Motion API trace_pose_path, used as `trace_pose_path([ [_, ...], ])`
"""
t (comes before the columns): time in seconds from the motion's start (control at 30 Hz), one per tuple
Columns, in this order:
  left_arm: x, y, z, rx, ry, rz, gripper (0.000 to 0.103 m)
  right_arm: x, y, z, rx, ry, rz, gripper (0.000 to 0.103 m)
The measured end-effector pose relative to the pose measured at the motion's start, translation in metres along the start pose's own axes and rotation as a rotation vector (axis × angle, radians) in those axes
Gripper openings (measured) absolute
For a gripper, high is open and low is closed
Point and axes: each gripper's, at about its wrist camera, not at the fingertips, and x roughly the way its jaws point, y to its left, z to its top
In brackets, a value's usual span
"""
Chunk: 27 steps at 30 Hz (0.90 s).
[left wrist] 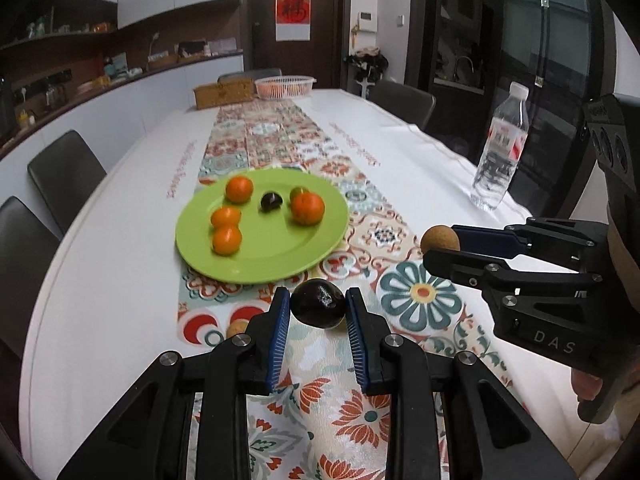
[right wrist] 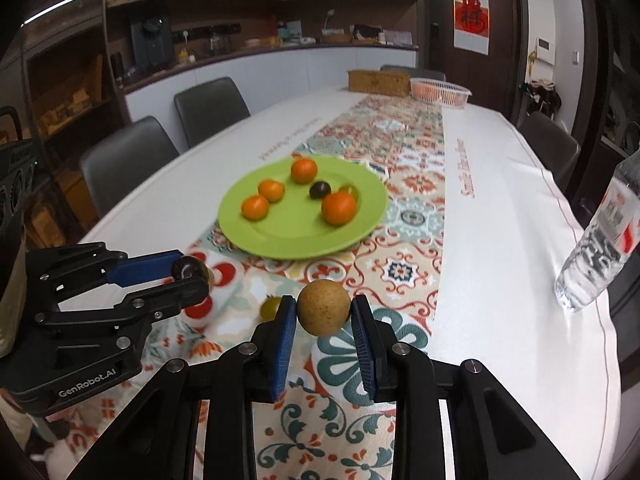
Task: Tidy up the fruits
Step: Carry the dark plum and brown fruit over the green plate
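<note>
A green plate (left wrist: pixel 280 256) (right wrist: pixel 280 240) sits on the patterned runner. It holds several oranges (left wrist: pixel 307 208) (right wrist: pixel 338 208), a small dark fruit (left wrist: pixel 271 201) (right wrist: pixel 319 189) and a green fruit partly hidden behind an orange. My left gripper (left wrist: pixel 318 306) (right wrist: pixel 192 280) is shut on a dark plum (left wrist: pixel 318 308) (right wrist: pixel 187 269), just short of the plate's near rim. My right gripper (right wrist: pixel 323 312) (left wrist: pixel 440 246) is shut on a round tan fruit (right wrist: pixel 323 307) (left wrist: pixel 439 239), right of the plate. A small yellow-green fruit (right wrist: pixel 271 306) and a tan fruit (left wrist: pixel 237 328) lie on the runner.
A water bottle (left wrist: pixel 502 148) (right wrist: pixel 600 240) stands near the table's right edge. A woven box (left wrist: pixel 224 94) and a white basket (left wrist: pixel 285 86) sit at the far end. Grey chairs (left wrist: pixel 64 176) line both sides of the table.
</note>
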Motion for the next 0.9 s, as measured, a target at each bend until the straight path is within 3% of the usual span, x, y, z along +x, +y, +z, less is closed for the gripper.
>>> trace_pose_path([
  [0.47,-0.017,0.013,0.043,-0.004,-0.096,0.044,0.028,-0.012,0.006,0.044,-0.029,-0.099,0.031,0.03],
  [0.9,0.026,0.049,0.079,-0.04,-0.075,0.064,0.028,0.035,0.002,0.093,-0.067,-0.085,0.039,0.03],
])
